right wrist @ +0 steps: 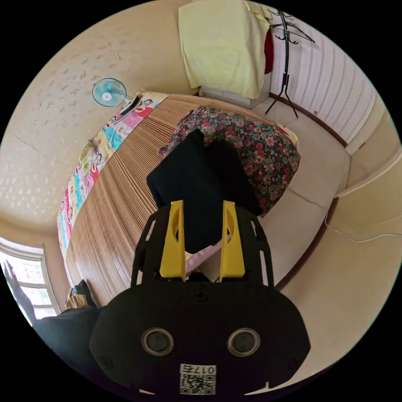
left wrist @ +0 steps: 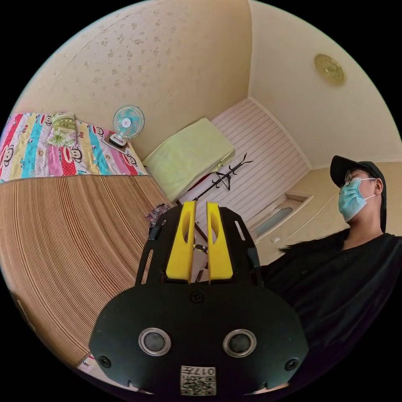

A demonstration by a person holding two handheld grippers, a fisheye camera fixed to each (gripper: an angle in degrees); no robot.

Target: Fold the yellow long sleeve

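My left gripper (left wrist: 201, 204) points up into the room, its yellow jaws a narrow gap apart with nothing between them. My right gripper (right wrist: 203, 203) hangs open over a folded black garment (right wrist: 197, 180) on the bed; a strip of pink cloth (right wrist: 203, 255) shows low between its jaws, and they do not press on it. A pale yellow cloth (left wrist: 190, 155) (right wrist: 222, 46) is draped over a piece of furniture by the wall. A small patch of mustard-yellow cloth (right wrist: 75, 298) lies at the bed's far end; I cannot tell what it is.
A bamboo mat (left wrist: 63, 234) (right wrist: 117, 188) covers the bed, with a cartoon-print sheet (left wrist: 42, 146) along the wall. A floral cloth (right wrist: 255, 146) lies beside the black garment. A small fan (left wrist: 127, 123) (right wrist: 109, 93), a coat stand (right wrist: 287, 50) and a person in black (left wrist: 335, 276) are nearby.
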